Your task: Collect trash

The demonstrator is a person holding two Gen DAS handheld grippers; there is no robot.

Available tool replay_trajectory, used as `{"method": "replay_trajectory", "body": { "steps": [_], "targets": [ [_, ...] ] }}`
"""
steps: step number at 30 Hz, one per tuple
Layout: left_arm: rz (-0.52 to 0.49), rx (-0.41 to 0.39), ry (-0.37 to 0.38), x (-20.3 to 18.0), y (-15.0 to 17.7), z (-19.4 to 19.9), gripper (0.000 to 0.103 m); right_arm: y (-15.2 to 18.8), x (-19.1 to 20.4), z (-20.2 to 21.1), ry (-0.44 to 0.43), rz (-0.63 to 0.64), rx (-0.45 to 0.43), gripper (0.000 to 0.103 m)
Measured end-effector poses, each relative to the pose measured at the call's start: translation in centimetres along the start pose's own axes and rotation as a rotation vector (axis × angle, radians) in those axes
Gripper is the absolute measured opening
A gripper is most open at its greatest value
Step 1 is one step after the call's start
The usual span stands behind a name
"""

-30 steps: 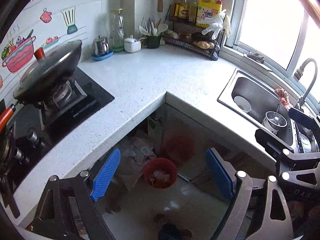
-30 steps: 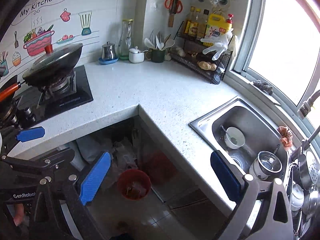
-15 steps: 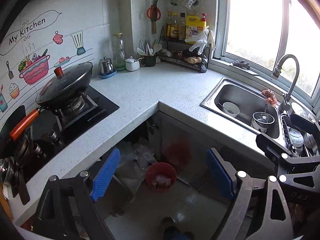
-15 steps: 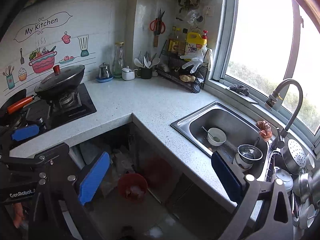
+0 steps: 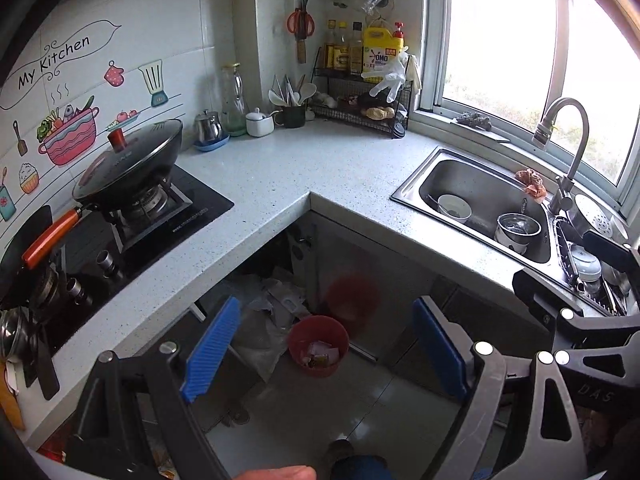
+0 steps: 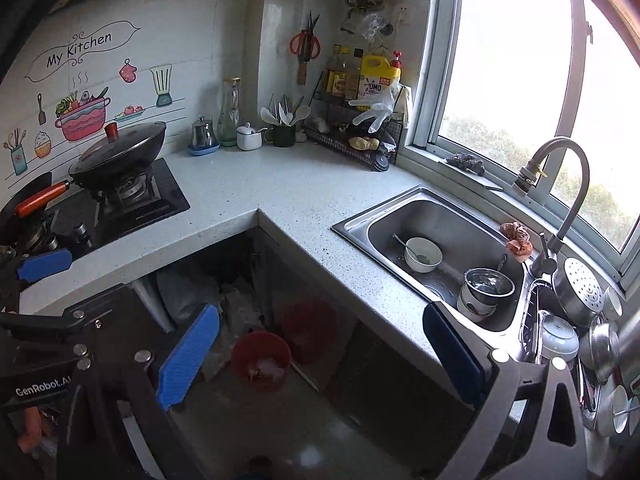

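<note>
A red trash bin (image 5: 318, 344) stands on the tiled floor in the open space under the corner counter, with scraps of paper trash inside. In the right wrist view the bin (image 6: 262, 360) sits lower left of centre. My left gripper (image 5: 326, 306) hangs high above the bin, open, with nothing between its blue pads (image 5: 212, 348). My right gripper (image 6: 320, 312) is also open and empty, beside the left one, above the counter's edge. No loose trash shows on the counter (image 5: 320, 168).
A lidded wok (image 5: 128, 164) sits on the gas stove at left. The sink (image 6: 440, 216) at right holds a bowl (image 6: 422, 254) and steel pots, with a faucet (image 6: 560, 184) behind. A bottle rack (image 5: 360, 112) fills the back corner. Crumpled plastic bags (image 5: 264, 312) lie under the counter.
Both grippers have drawn back and risen from the counter, so more wall, window and sink show and the bin looks smaller. Both stay open and empty.
</note>
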State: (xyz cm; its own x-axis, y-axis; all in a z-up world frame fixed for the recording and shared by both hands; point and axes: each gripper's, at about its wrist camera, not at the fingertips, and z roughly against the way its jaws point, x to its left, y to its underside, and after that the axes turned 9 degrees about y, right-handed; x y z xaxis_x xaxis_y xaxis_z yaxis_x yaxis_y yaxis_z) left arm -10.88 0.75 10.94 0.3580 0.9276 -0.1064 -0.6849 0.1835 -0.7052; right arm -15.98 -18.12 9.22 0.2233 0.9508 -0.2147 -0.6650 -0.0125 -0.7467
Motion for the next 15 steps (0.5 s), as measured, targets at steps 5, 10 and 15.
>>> {"method": "replay_trajectory", "body": {
  "steps": [5, 10, 15],
  "targets": [
    [-0.011, -0.020, 0.000, -0.31, -0.08, 0.49, 0.087, 0.27, 0.18, 0.35, 0.008, 0.000, -0.002, 0.102],
    [-0.016, -0.017, 0.007, -0.32, -0.17, 0.51, 0.087, 0.56, 0.38, 0.80, 0.019, -0.010, -0.003, 0.102],
    [-0.032, -0.021, 0.009, -0.48, -0.29, 0.73, 0.087, 0.66, 0.40, 1.08, 0.024, -0.022, 0.000, 0.102]
  ]
}}
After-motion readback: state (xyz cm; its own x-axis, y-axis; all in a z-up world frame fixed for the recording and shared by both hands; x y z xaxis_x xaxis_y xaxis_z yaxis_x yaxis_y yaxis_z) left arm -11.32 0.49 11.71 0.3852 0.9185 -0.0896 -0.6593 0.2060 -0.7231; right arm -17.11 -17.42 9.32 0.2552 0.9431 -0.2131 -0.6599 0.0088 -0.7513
